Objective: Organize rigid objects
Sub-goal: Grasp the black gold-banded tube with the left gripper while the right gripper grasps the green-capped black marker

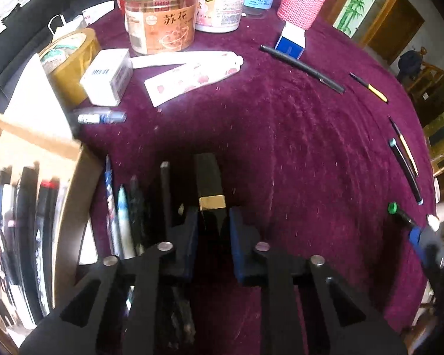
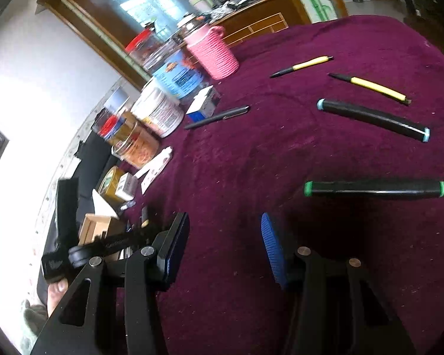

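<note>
Left tool (image 1: 213, 230): matte black linkage arms with triangular cut-outs, round silver pivot pins, and blue pads on the inner faces of its fingers. Right tool (image 2: 225, 245): same black frame, silver pins, ribbed blue pads (image 2: 270, 245).

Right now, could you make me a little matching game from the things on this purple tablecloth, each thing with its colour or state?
Things:
1. black and gold tube
2. green-capped marker
3. knitted cup sleeve
4. right gripper

Colour or state:
A. pink
B. jaws open, nothing between them
C. clamped between blue pads
D. lying free on the cloth

Pairs: 1-C, 2-D, 3-A, 4-B
</note>
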Tool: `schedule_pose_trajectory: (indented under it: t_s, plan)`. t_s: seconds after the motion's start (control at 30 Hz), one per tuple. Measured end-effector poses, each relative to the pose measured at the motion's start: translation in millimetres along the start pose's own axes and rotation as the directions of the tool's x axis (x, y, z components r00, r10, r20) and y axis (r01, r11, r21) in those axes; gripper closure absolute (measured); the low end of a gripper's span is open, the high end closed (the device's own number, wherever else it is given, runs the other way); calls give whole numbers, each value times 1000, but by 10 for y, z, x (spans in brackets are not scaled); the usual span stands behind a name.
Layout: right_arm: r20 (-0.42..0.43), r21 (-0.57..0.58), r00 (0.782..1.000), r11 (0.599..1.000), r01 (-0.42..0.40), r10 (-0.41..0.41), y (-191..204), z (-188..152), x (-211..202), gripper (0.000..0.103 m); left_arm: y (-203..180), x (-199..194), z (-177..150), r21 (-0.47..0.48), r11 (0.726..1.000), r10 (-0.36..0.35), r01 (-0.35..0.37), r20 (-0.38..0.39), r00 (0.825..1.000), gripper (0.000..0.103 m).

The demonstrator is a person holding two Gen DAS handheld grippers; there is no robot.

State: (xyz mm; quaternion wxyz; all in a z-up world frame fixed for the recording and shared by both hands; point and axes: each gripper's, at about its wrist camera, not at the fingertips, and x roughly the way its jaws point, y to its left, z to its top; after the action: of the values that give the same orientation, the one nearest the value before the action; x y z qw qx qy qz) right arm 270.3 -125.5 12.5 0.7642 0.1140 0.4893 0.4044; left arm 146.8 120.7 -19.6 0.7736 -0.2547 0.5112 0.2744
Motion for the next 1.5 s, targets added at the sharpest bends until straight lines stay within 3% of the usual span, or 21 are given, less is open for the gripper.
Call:
schedule_pose_trajectory:
  t_s: [0.3, 0.5, 0.73, 0.9, 1.07, 1.17, 1.27, 1.33, 1.4, 1.5]
  plan:
    - [42, 79, 994, 993, 93, -96, -382, 154, -119, 58, -42, -439, -906, 110, 982, -149, 155, -64, 987, 88]
    - [44, 0, 958, 959, 283, -282, -380, 192, -60, 58, 123, -687, -1245, 142, 970, -190, 197, -61, 980, 88]
    - [19, 81, 930, 928, 364, -367, -724, 497, -104, 58, 332, -756, -1312, 112, 963, -237, 244, -69, 969, 88]
    - [-79, 105, 932, 927, 360, -353, -979, 495, -44, 57, 399, -799, -1314, 105, 960, -254, 259, -58, 965, 88]
    - [-91, 45, 953, 955, 294, -289, -658, 229, -179, 52, 443, -793, -1323, 92, 958, -267, 272, -67, 961, 88]
    - [-81, -52, 939, 942, 331, -335, -428, 85, -132, 51, 411, -795, -1327, 103, 958, -263, 269, -69, 962, 88]
    - [-75, -99, 909, 910, 402, -409, -320, 54, 15, 52, 375, -818, -1348, 112, 956, -264, 270, -68, 962, 88]
    - [-73, -120, 895, 894, 431, -441, -289, 30, 91, 65, 371, -846, -1367, 113, 955, -267, 273, -62, 962, 88]
    - [-43, -151, 857, 851, 503, -514, -222, -26, 110, 75, 374, -859, -1376, 114, 956, -265, 271, -62, 962, 88]
    - [-41, -166, 858, 850, 499, -512, -123, -144, 69, 88, 388, -870, -1387, 109, 957, -263, 269, -63, 963, 88]
